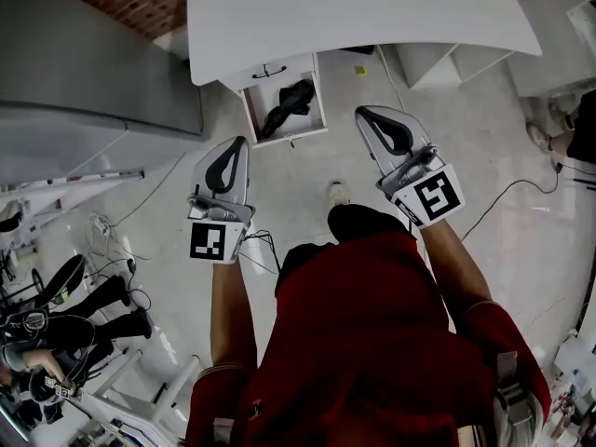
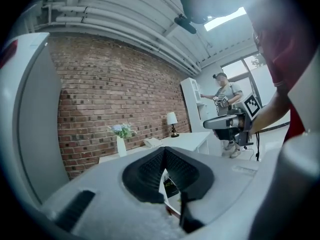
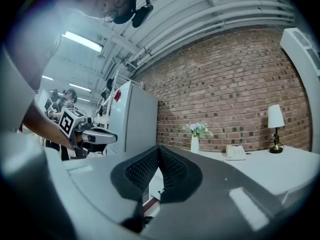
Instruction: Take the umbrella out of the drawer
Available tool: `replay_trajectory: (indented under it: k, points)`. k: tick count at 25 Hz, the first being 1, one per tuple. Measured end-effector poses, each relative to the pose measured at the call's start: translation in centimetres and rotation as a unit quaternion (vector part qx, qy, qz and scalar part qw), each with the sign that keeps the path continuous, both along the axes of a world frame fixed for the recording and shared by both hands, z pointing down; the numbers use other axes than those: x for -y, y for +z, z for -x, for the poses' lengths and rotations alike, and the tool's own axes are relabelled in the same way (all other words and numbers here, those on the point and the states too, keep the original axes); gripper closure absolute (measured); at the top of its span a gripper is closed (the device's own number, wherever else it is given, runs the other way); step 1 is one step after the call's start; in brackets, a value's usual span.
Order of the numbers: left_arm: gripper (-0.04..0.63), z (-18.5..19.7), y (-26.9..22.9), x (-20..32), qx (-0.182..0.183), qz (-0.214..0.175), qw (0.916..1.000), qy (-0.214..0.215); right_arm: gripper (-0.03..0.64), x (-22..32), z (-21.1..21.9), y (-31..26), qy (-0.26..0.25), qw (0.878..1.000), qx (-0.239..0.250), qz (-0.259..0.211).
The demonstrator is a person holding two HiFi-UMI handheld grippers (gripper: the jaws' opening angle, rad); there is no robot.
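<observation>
One black, crumpled umbrella [image 1: 289, 105] is seen in the open drawer [image 1: 250, 112] ahead of and between the left gripper [image 1: 239, 145] and the right gripper [image 1: 365, 116], both closed and empty.

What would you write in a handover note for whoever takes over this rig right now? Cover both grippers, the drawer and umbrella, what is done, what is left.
Left gripper: shut, empty, held short of the drawer.
Right gripper: shut, empty, level with the drawer's right side.
Drawer: open under the white desk; the black umbrella lies inside.
Done: drawer open.
Left: open a gripper, reach in, grip the umbrella, lift it out.
</observation>
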State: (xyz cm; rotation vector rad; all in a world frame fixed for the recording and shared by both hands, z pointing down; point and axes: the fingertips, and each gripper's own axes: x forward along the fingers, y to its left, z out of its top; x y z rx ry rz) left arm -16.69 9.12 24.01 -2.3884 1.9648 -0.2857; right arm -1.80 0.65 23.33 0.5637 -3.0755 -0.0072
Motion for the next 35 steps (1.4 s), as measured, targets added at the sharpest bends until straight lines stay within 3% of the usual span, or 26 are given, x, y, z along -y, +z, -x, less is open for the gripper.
replay_trajectory:
  k: [5,10,17,24,35]
  points:
    - [0.588,0.9,3.1,4.2,0.0,0.023,0.9997,0.006,0.603,3.6,1.2,1.8,0.004,1.0,-0.002,0.014]
    - [0.588,2.6,5.7,7.8,0.0,0.054,0.9984,0.015,0.603,5.6,2.8,3.8,0.005,0.999,-0.033,0.035]
    - [0.588,2.7,12.9,11.4,0.01,0.093,0.9944,0.049,0.603,7.3,3.3,7.8,0.029,0.998,-0.026,0.049]
    - [0.588,4.0,20.5,14.4,0.032,0.146,0.9855,0.082,0.603,9.0,4.2,12.2,0.071,0.994,-0.041,0.079]
    - [0.583,5.7,35.0,19.2,0.057,0.224,0.9679,0.099,0.603,11.9,4.0,22.1,0.104,0.987,-0.062,0.106]
